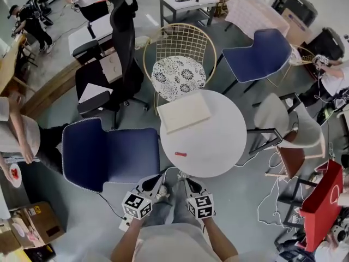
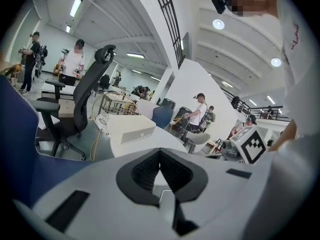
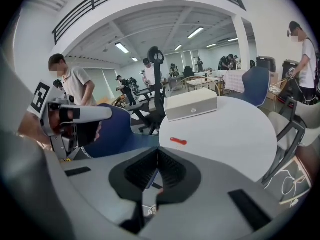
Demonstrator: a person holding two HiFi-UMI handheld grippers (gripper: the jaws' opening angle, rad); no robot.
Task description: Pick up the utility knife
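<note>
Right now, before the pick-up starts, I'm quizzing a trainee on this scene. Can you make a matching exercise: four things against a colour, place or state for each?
Things:
1. utility knife
2. flat box
3. wire chair
4. right claw

Descriptions:
A. shut, nothing in it
B. gold frame, beyond the round table
C. red, on the table's near side
D. cream, on the table's far side

Pairs: 1-C, 2-D, 3-B, 4-A
</note>
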